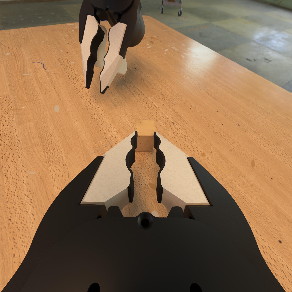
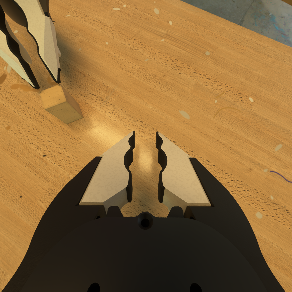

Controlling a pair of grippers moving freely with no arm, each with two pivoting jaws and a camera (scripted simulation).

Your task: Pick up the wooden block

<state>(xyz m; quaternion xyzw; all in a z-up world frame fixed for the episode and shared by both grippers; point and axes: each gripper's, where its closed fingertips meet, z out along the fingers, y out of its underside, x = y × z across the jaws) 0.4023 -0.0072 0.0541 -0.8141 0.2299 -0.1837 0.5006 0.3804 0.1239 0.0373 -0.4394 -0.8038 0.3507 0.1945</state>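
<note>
A small light wooden block (image 1: 145, 139) stands on the wooden table (image 1: 205, 110). My left gripper (image 1: 145, 132) is open, and the block sits just at and beyond its fingertips, lined up with the gap between them. In the right wrist view the left gripper (image 2: 47, 84) comes in from the top left, its tips just over the far edge of the block (image 2: 60, 103), not clamped on it. My right gripper (image 2: 145, 132) is open and empty over bare table. In the left wrist view the right gripper (image 1: 94, 90) hangs tilted above the table, well beyond the block.
The table's right edge (image 1: 237, 63) runs diagonally, with tiled floor (image 1: 252, 31) past it. A wheeled cart (image 1: 171, 7) stands on the floor far behind. Pale flecks and a thin purple squiggle (image 1: 39, 64) mark the tabletop.
</note>
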